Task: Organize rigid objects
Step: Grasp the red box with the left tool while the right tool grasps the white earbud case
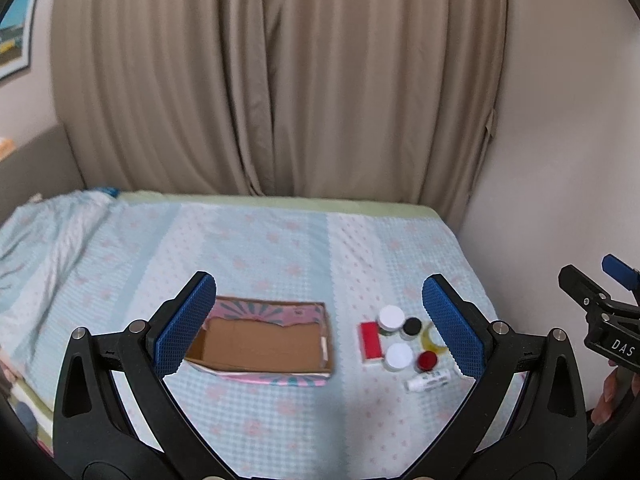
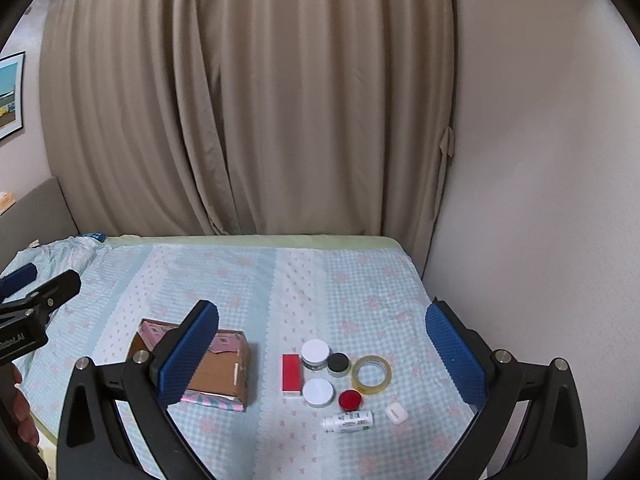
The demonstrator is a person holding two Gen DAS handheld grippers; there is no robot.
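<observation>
An open cardboard box (image 1: 260, 344) with a pink patterned rim lies on the bed; it also shows in the right wrist view (image 2: 218, 376). To its right sits a cluster: a red block (image 2: 291, 373), two white-lidded jars (image 2: 315, 352) (image 2: 318, 392), a black-lidded jar (image 2: 338, 363), a red-lidded jar (image 2: 350, 400), a tape ring (image 2: 371, 373), a small white bottle (image 2: 348, 421) lying flat and a white earbud case (image 2: 396, 414). My left gripper (image 1: 320, 324) is open and empty above the box and cluster. My right gripper (image 2: 320, 354) is open and empty above the cluster.
The bed (image 2: 240, 280) has a light blue checked cover. Beige curtains (image 2: 240, 100) hang behind it and a wall (image 2: 540, 200) runs along its right edge. Crumpled bedding (image 1: 48, 232) lies at the far left.
</observation>
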